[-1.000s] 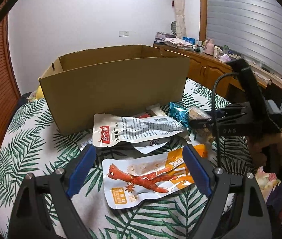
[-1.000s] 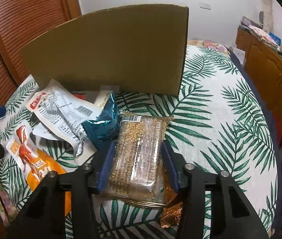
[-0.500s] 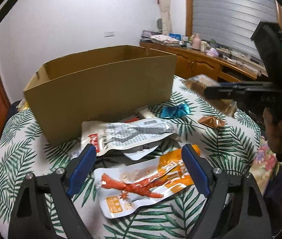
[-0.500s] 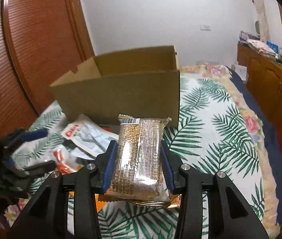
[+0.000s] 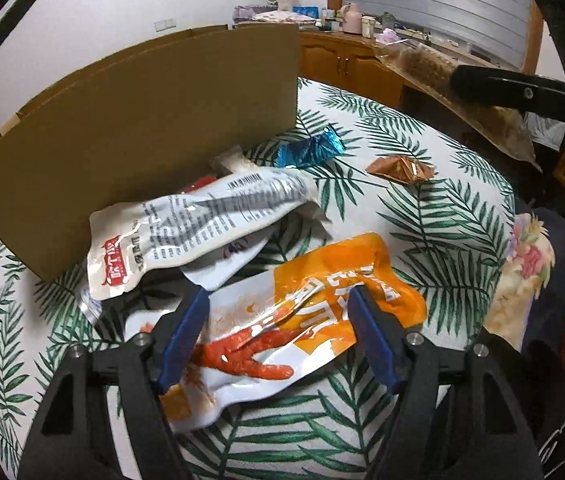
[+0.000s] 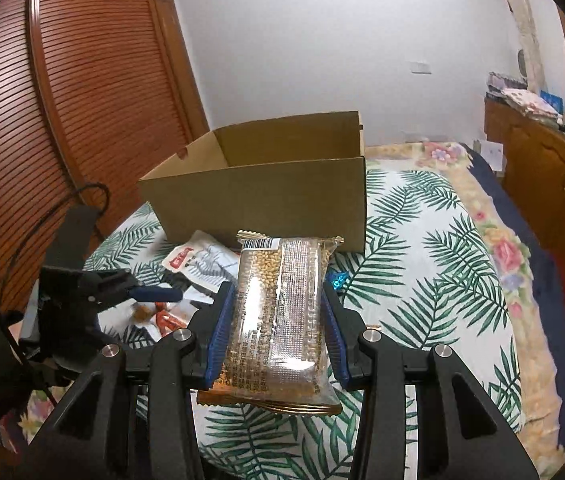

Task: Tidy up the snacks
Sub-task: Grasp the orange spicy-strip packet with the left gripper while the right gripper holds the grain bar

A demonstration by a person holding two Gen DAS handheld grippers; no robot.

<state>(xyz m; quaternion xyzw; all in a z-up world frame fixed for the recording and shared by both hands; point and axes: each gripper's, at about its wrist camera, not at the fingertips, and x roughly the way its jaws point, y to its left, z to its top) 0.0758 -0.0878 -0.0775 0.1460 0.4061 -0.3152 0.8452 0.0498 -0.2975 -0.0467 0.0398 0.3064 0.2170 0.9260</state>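
My right gripper (image 6: 278,312) is shut on a clear grain bar packet (image 6: 278,320) and holds it in the air in front of the open cardboard box (image 6: 274,192); packet and gripper also show in the left wrist view (image 5: 458,92). My left gripper (image 5: 278,312) is open, its blue fingers (image 5: 186,328) straddling an orange chicken-foot packet (image 5: 282,320) on the leaf-print table. A white-and-silver packet (image 5: 198,224) lies against the box (image 5: 142,128).
A blue wrapper (image 5: 310,148) and a copper wrapper (image 5: 398,170) lie on the tablecloth (image 5: 442,216) right of the box. A wooden cabinet (image 6: 554,184) stands at the right, a slatted wooden door (image 6: 62,120) at the left.
My right gripper has lifted the grain bar packet off the table and higher. My left gripper has dropped forward over the orange packet, which now lies between its fingers.
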